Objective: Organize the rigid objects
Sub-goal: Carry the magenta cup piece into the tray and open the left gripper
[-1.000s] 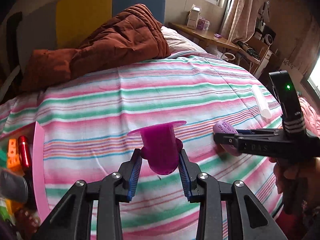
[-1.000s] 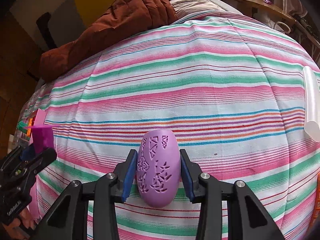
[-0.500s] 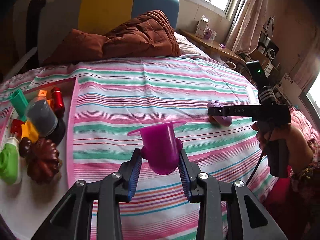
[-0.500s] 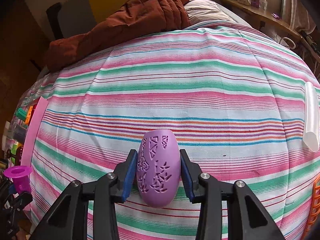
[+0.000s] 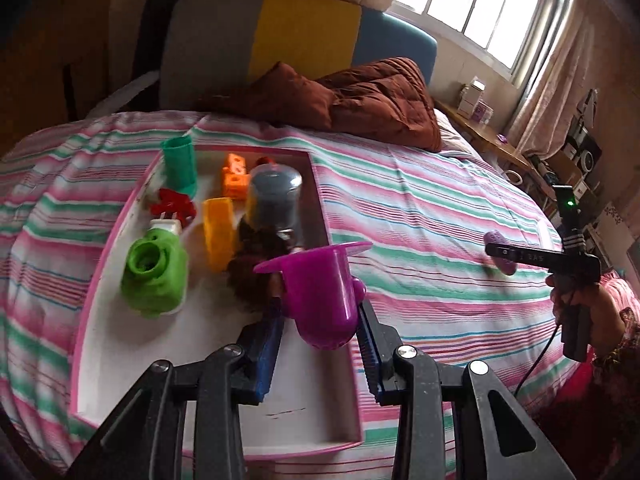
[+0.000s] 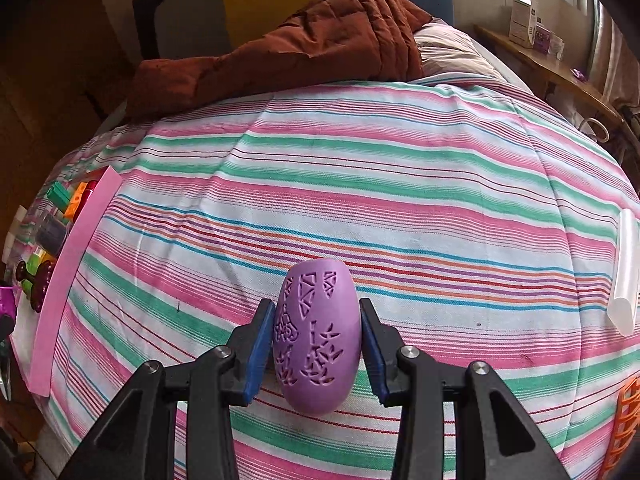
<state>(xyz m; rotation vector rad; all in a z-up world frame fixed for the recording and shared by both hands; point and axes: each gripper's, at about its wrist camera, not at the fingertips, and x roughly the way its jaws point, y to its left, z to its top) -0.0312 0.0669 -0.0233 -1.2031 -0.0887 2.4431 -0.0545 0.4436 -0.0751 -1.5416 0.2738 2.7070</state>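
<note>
My left gripper is shut on a magenta flanged cup and holds it above the near right part of a pink-rimmed white tray. The tray holds several toys: a green piece, a teal cylinder, an orange block, a grey jar. My right gripper is shut on a lilac patterned egg-shaped vase just above the striped bed. The right gripper also shows in the left wrist view, to the right.
A brown quilt lies at the head of the bed. A clear tube lies at the bed's right side. An orange lattice piece pokes in at the lower right. The tray's edge shows at far left in the right wrist view.
My left gripper has swung left with the magenta cup, from over the bare bed to over the tray. My right gripper holds the lilac vase nearly still.
</note>
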